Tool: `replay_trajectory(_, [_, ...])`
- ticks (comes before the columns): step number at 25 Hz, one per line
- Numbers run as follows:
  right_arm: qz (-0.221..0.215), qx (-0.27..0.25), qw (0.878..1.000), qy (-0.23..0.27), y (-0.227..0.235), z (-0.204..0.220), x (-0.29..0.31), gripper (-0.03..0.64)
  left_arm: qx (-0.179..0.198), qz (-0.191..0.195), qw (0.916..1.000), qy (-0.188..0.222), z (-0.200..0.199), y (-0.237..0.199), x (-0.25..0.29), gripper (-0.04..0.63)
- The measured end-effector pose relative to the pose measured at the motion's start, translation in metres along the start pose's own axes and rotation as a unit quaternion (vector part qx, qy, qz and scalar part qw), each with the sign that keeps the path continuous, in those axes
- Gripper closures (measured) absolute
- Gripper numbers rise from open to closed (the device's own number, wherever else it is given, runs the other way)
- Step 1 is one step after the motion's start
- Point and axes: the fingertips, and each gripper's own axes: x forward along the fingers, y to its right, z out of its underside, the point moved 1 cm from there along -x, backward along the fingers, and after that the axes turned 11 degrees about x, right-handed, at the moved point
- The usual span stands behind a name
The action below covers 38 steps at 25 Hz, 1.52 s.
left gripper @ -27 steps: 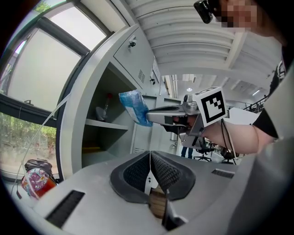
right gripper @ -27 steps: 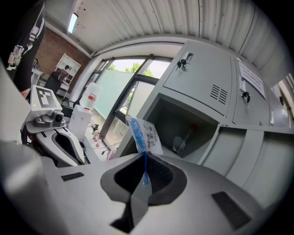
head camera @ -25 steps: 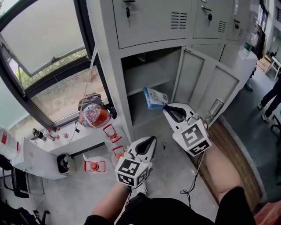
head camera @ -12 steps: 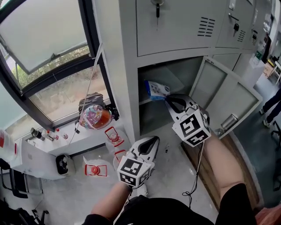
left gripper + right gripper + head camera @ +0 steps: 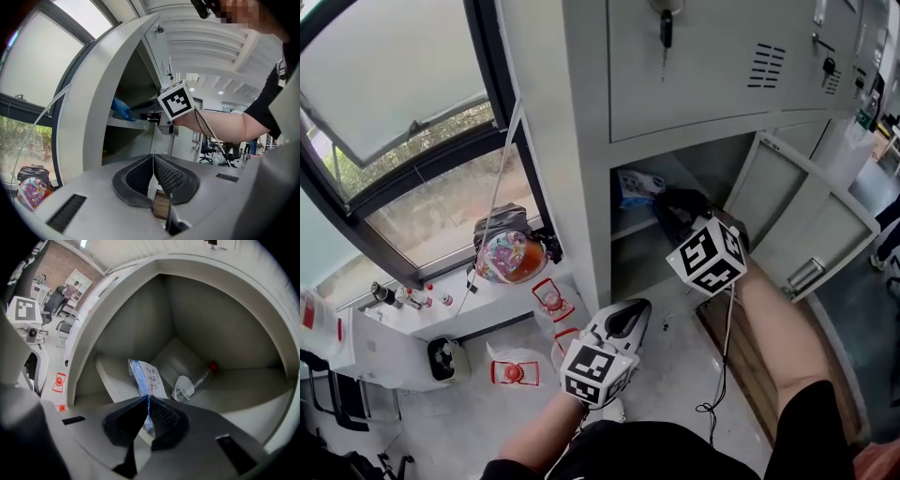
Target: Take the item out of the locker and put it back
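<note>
Big daylit window (image 5: 403,112) left of the left tongs (image 5: 636,311) — pale floor (image 5: 675,375) under both; grey locker (image 5: 712,84) above the right tongs (image 5: 667,202), 1 door (image 5: 811,220) open beside it.

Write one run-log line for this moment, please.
right claw: shut on flat blue-and-white plastic packet, inside open grey metal locker | left claw: shut, empty, outside locker

Daylight is pouring through the window (image 5: 384,94), washing the locker (image 5: 572,141) front evenly; its open compartment (image 5: 703,169) is sitting in soft shadow. Both gripper views are bending hard and darkening at their corners.
</note>
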Motion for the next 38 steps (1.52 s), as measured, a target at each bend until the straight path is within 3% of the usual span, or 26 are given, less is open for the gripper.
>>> replay_trajectory(24, [-0.017,-0.031,0.998,-0.048,0.012,0.006,0.044,0.544,0.007,0.013,0.9999,0.005,-0.008,-0.022,0.003,0.577])
replay_trajectory(38, [0.001,-0.014,1.0,-0.021,0.018,0.005,0.041,0.472,0.011,0.019,0.9997,0.007,-0.01,-0.021,0.003,0.577])
